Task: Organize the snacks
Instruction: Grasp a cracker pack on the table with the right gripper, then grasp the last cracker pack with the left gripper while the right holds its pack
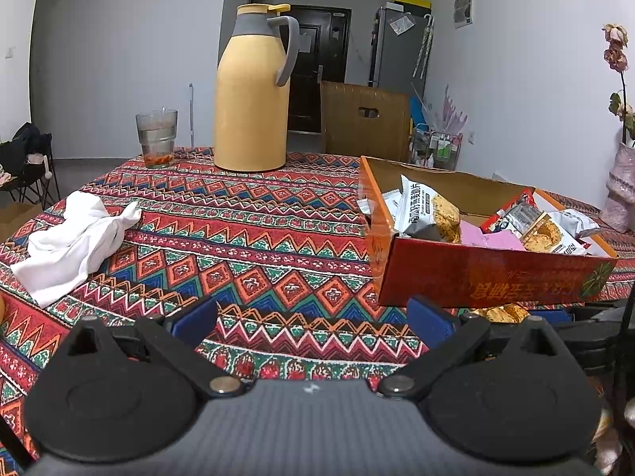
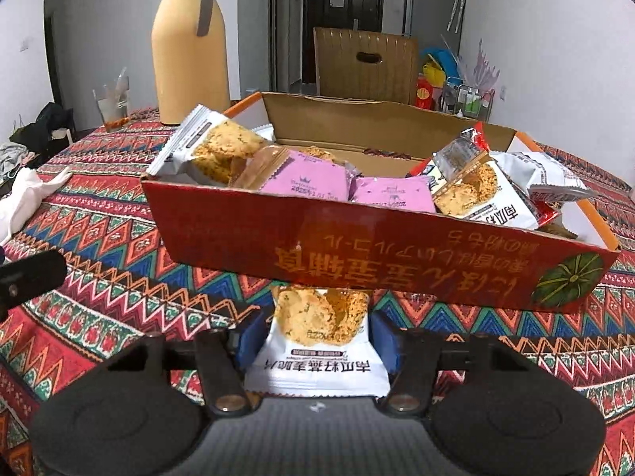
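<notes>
My right gripper (image 2: 317,341) is clenched on a white snack packet (image 2: 317,329), which lies on the patterned tablecloth (image 2: 99,238) just in front of the red snack box (image 2: 357,246). My left gripper (image 1: 313,317) stands released, nothing between its fingers.

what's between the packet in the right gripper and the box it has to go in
The box's near red wall rises right in front of the snack packet that the right gripper grips. The packet sits below its rim, so it must be lifted over. Nothing else blocks it.
</notes>
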### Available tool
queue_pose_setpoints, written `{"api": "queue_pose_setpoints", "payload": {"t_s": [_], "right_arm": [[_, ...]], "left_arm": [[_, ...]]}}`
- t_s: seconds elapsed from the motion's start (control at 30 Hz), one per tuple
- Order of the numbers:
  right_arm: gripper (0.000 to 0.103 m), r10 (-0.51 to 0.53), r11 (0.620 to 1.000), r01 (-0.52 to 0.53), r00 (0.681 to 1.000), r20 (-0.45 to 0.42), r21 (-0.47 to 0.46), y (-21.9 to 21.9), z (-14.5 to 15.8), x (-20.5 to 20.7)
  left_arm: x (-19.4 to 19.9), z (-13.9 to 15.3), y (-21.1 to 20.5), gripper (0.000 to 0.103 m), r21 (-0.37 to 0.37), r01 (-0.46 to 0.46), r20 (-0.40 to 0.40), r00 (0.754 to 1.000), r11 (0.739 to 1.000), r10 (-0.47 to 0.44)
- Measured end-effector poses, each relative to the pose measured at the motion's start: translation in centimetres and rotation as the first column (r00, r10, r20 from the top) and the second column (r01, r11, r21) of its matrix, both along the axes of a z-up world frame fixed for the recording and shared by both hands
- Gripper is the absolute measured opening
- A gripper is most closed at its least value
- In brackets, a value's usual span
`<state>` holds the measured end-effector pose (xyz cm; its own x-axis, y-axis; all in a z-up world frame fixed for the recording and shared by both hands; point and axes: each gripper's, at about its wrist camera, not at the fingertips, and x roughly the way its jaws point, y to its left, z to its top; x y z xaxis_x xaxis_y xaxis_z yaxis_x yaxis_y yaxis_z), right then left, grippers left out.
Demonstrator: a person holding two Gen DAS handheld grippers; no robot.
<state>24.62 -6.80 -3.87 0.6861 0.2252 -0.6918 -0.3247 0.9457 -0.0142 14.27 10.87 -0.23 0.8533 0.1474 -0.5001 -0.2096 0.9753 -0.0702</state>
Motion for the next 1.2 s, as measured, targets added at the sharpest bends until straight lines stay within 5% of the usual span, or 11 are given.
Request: {"api": "queue_pose_setpoints", "payload": {"t_s": [0.2,0.63,1.2], "right_arm": [[0.043,0.004,1.0,-0.005,1.0,0.023,0.03,-0.8,0.8,-0.5],[0.043,-0.018,0.994,0.006,0.994,0.106,0.11,-3.9,3.1,-2.5],[0.043,-0.064,0.99,0.041,0.984,0.165,0.136,-10.4,3.2,-4.2]], "left_arm": [[0.2,-0.3,0.0,0.103,0.004,-0.007,-0.012,1.0,1.0,0.007],[1.1,-0.5,-0.2,0.103,0.005,-0.017,-0.074,0.997,1.0,0.017],[1.9,0.2,-7.7,0.103,0.025,0.109,-0.154,0.983,0.994,-0.104]]}}
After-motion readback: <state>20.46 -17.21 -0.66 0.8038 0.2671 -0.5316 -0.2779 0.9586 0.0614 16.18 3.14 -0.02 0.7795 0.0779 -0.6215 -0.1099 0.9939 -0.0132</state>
